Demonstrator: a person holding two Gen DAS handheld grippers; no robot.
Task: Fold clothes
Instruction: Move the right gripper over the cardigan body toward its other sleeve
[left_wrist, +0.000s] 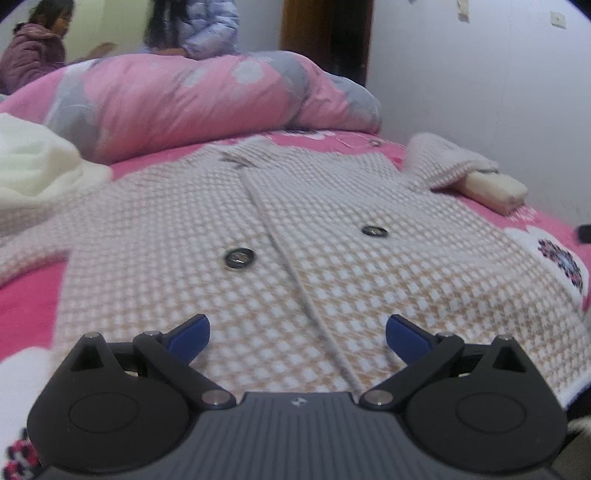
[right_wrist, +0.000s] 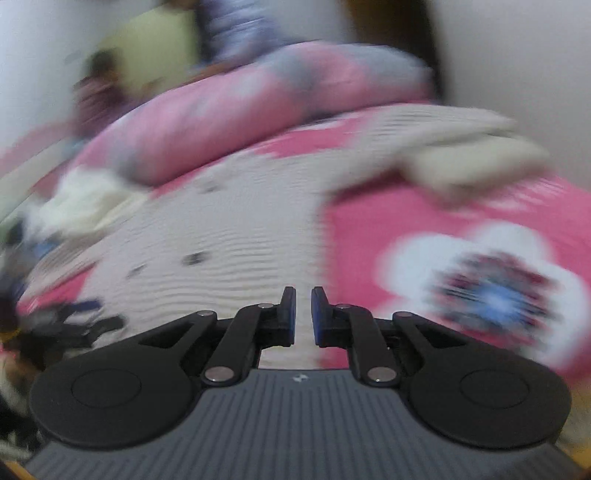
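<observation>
Nearest your left camera, the left gripper (left_wrist: 297, 334) hangs over the near hem of the checked knit cardigan (left_wrist: 258, 229), its blue-padded jaws spread wide with nothing between them; that reads as a hand kept ready to pin or pinch the hem rather than one at work. The cardigan lies front up and mostly flat across the pink bedsheet (left_wrist: 29, 306), collar at the far end, placket running down the middle with two dark buttons (left_wrist: 239, 257) either side of it, which is the layout you want before any fold. Its right sleeve (left_wrist: 443, 162) is bent up at the far right, with a cream cuff (left_wrist: 495, 190) poking out; that sleeve looks like the piece still to bring in.

In your right camera, blurred, the right gripper (right_wrist: 303, 312) sits over the cardigan's right edge where knit meets pink sheet, jaws drawn nearly together with only a thin slit between the pads. I cannot make out any cloth pinched there, so treat it as empty.

Far back, a rolled pink and grey quilt (left_wrist: 192, 99) lies across the bed, and a white garment (left_wrist: 33, 162) sits at the left beside it; both are clear of the cardigan, leaving you room to fold
</observation>
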